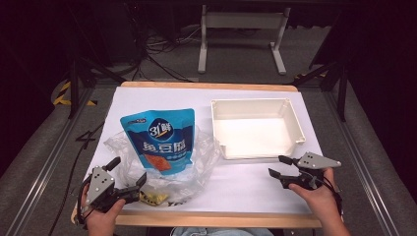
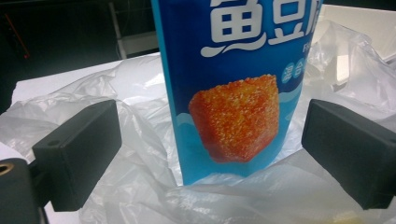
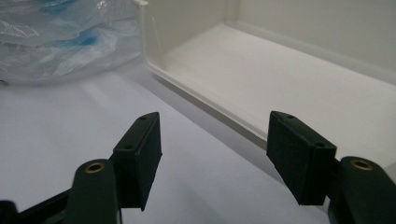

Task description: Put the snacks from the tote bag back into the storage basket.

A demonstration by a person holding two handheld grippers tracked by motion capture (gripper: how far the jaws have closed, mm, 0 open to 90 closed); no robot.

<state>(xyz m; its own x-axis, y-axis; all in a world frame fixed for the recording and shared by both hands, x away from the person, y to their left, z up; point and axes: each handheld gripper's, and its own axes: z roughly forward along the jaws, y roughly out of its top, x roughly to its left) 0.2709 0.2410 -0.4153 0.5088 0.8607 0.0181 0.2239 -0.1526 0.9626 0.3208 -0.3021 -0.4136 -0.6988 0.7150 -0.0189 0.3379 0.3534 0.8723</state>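
A blue snack pouch [image 1: 160,140] with white lettering and a picture of an orange cube stands on a crumpled clear plastic bag [image 1: 201,157] at the table's left centre. My left gripper [image 1: 129,171] is at the bag's near left edge, open. In the left gripper view the pouch [image 2: 233,93] rises between the two pads [image 2: 79,154], with a gap on each side. My right gripper [image 1: 278,166] hovers open and empty just in front of the white tray [image 1: 295,118]. The right gripper view has that gripper [image 3: 217,149] facing the tray's low front lip [image 3: 196,91].
A small yellow packet [image 1: 153,197] lies under the plastic bag near the front edge. White paper [image 1: 246,187] covers the wooden table. A white table frame [image 1: 241,29] stands on the floor beyond the table. The tray holds nothing.
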